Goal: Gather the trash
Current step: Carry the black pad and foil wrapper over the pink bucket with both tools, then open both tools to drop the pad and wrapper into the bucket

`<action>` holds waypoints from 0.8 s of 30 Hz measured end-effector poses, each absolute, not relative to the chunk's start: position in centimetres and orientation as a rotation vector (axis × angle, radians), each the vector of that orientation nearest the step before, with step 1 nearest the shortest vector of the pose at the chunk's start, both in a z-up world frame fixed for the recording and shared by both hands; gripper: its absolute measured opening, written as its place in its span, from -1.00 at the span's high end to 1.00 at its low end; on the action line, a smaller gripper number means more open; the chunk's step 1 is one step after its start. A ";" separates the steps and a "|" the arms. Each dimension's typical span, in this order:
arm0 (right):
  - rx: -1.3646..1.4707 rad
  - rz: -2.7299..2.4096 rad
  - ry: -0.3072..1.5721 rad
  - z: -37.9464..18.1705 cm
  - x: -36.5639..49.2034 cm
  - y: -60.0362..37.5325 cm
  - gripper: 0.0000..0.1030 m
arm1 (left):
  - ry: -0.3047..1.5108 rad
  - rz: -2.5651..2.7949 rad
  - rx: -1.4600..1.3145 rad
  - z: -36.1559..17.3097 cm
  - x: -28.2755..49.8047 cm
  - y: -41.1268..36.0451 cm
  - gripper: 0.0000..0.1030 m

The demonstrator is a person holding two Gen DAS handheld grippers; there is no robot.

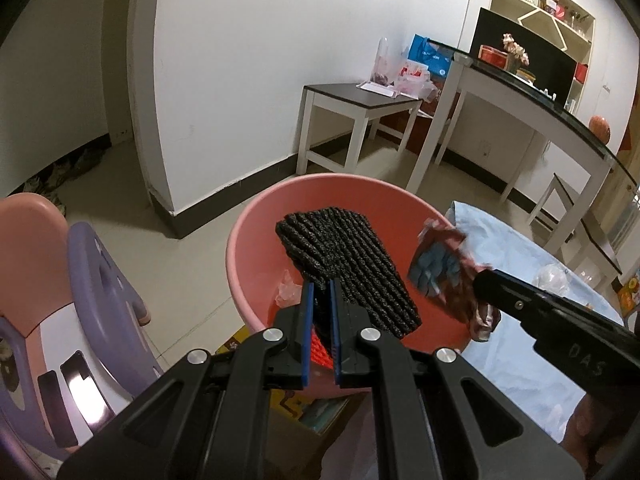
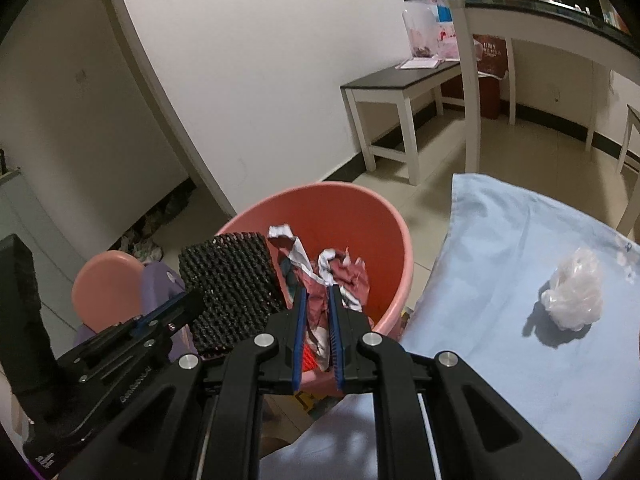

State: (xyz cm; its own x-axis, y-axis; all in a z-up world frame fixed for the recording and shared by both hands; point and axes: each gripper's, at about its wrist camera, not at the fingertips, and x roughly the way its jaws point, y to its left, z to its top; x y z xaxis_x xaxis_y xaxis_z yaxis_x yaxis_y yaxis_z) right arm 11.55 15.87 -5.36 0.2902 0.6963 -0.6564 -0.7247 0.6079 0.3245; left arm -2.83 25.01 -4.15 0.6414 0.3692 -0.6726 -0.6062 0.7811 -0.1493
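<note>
A pink plastic basin (image 1: 256, 216) (image 2: 384, 216) stands beside a table covered with a light blue cloth (image 2: 520, 264). My left gripper (image 1: 321, 292) is shut on a black ribbed foam mat (image 1: 344, 264) (image 2: 228, 284), held over the basin's mouth. My right gripper (image 2: 318, 300) is shut on a crumpled red and white wrapper (image 2: 320, 276) (image 1: 444, 276), also over the basin. A clear plastic scrap (image 1: 286, 290) lies inside the basin. A crumpled clear plastic bag (image 2: 576, 296) (image 1: 554, 278) rests on the blue cloth.
A purple and pink child's chair (image 1: 96, 292) stands left of the basin. A low dark-topped bench (image 1: 360, 100) and a tall white glass-topped table (image 1: 520, 92) stand by the far wall. Cardboard boxes (image 1: 296, 404) sit under the basin.
</note>
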 end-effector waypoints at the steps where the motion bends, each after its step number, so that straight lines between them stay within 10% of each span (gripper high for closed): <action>1: -0.038 0.948 0.856 -5.5 11.6 15.9 0.79 | 0.672 0.570 -0.383 -4.2 -2.8 25.1 0.86; 24: -0.013 0.948 0.808 -3.8 11.2 15.0 0.36 | 0.640 0.558 -0.402 -3.0 -3.3 25.1 0.40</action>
State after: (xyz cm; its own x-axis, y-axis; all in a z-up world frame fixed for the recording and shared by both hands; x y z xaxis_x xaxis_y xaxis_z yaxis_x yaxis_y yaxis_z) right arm 11.22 15.04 -3.83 0.3200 0.7164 -0.6200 -0.7257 0.6060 0.3257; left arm -3.27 25.09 -2.96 0.6655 0.3598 -0.6540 -0.5987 0.7805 -0.1799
